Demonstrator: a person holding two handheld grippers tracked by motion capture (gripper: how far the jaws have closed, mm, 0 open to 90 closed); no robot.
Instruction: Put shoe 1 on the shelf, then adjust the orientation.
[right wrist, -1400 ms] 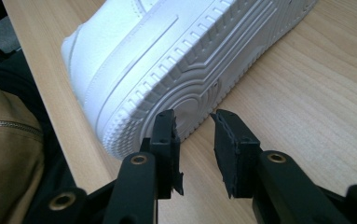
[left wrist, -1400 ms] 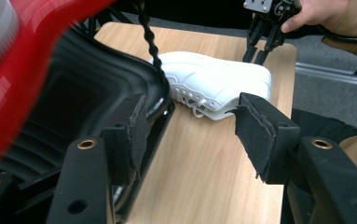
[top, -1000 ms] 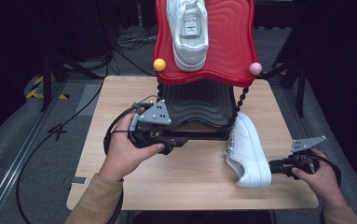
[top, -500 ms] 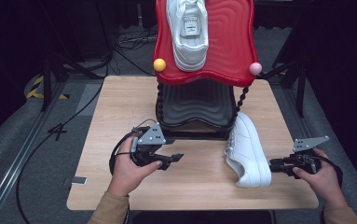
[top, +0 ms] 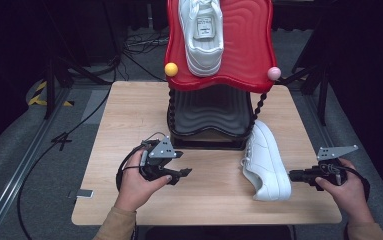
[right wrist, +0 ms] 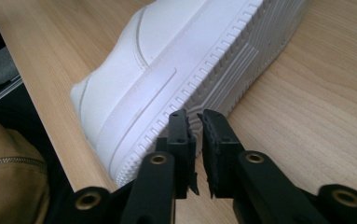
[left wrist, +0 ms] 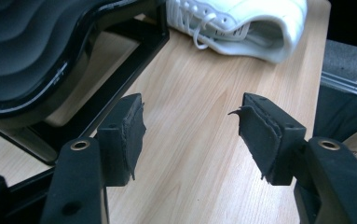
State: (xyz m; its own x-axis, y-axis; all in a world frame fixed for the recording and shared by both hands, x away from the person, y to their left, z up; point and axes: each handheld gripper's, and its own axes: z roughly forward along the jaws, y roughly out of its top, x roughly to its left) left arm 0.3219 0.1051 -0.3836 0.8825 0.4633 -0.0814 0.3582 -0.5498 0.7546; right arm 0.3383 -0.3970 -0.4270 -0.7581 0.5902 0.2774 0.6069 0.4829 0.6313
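My left gripper has dropped from the black lower shelf of the shoe rack down to the table, and it now sits low at about eight o'clock from the rack's base. Its jaws have just been opening a little further; in the left gripper view they stand spread with nothing but bare wood between them, the white sneaker lying at one o'clock ahead of them.

My right gripper has barely shifted. It points at the sole of that sneaker, which lies tipped on its side at five o'clock from the rack, toe leaning against the rack's corner. Its jaws have just been closing: in the right gripper view they are nearly pressed together, their tips right at the ribbed sole edge, and I can't tell whether they nip any rubber or merely touch it.

A second sneaker already rests on the red top shelf. I judge the left gripper has come free to help, and the next job is lifting the fallen shoe onto the rack; a pinch this narrow on a sole edge could slip.
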